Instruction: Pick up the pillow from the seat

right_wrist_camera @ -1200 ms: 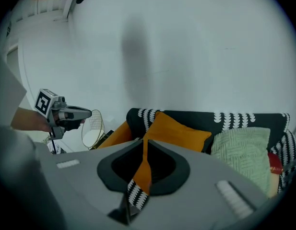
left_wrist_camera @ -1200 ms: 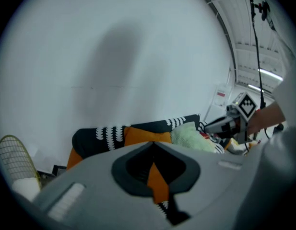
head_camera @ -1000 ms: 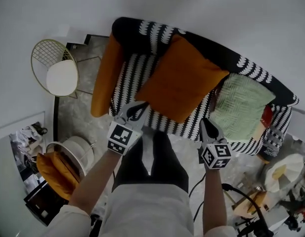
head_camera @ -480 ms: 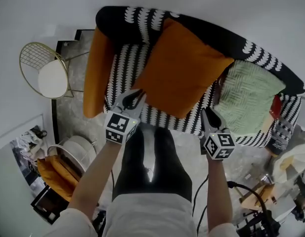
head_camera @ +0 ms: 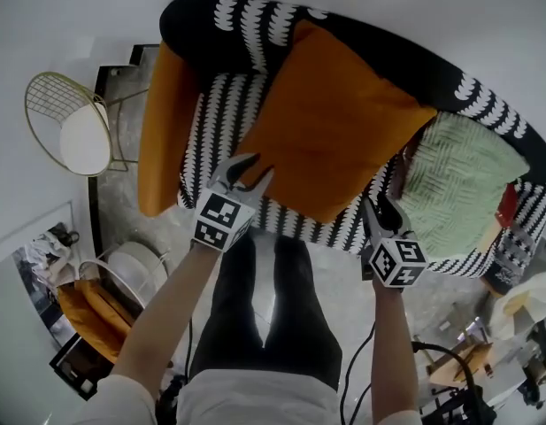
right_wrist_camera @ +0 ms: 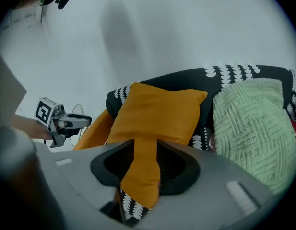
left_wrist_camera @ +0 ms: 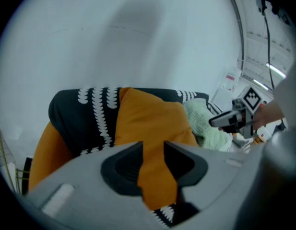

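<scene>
A big orange pillow [head_camera: 334, 122] lies tilted on the seat of a black-and-white patterned sofa [head_camera: 221, 118]. My left gripper [head_camera: 252, 172] is at the pillow's near left edge and its jaws are opening. The pillow [left_wrist_camera: 148, 123] shows through the gap between its jaws, and the pads do not press on it. My right gripper [head_camera: 387, 209] is at the pillow's near right corner. Its jaws are also opening, with the pillow [right_wrist_camera: 157, 111] seen between them and not clamped.
A pale green knitted pillow [head_camera: 463, 184] lies on the sofa's right half. An orange bolster [head_camera: 162, 131] rests along the left arm. A gold wire chair [head_camera: 65, 131] stands to the left, and a white round stool [head_camera: 140, 264] stands by my legs. Cables and clutter lie on the floor at the right.
Both grippers have moved forward to the orange pillow's near edge and their jaws have parted. The sofa now sits closer and larger in view.
</scene>
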A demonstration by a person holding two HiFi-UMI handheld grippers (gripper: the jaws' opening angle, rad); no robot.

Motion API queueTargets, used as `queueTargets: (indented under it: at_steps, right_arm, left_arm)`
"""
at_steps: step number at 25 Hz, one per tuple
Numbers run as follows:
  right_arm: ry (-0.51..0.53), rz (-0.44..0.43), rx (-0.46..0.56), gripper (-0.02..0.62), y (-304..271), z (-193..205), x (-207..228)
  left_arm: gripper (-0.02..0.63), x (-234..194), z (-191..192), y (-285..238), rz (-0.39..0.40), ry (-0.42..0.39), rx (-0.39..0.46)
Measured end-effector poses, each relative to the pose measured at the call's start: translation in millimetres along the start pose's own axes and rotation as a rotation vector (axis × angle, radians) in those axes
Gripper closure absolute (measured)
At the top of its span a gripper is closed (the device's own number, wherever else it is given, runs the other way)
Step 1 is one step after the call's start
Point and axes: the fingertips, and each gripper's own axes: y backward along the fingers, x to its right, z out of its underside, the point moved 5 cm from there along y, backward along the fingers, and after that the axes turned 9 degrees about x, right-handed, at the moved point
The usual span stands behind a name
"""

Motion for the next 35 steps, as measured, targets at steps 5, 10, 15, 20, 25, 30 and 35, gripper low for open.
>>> queueTargets:
  at_steps: [5, 10, 15, 20, 25, 30, 35]
  right_arm:
    - [-0.038, 0.007, -0.025, 0.399, -34.6, 16.9, 21.1]
    - [-0.085, 0.032, -0.048, 0.329, -61.6, 35.9, 42.8]
    - [-0.143, 0.025, -0.076, 0.226, -82.3, 50.8, 55.1]
    - [-0.199, 0.007, -0.100, 0.126, -98.7, 64.9, 65.6]
    - [-0.322, -0.027, -0.095, 0.068, -120.0, 85.3, 80.4]
    - [-0.332, -0.112, -0.138, 0.054, -143.0, 101.2, 83.5]
    - [-0.217, -0.123, -0.162, 0.148, -158.7, 107.7, 73.1]
  left_arm:
    - [0.439, -23.6, 21.0, -31.7, -0.009, -0.006, -0.045]
    - [0.401, -52.9, 32.2, -55.3, -0.034, 0.007, -0.066]
    - [0.310, -69.6, 47.6, -79.2, 0.014, 0.034, -0.095]
    - [0.223, -83.8, 75.1, -95.8, 0.080, 0.062, -0.155]
    - [0.170, -89.7, 89.7, -119.1, 0.130, 0.068, -0.163]
    - [0.129, -90.0, 108.6, -153.3, 0.154, 0.155, -0.189]
    - [0.176, -84.3, 116.1, -164.4, 0.157, 0.163, -0.194]
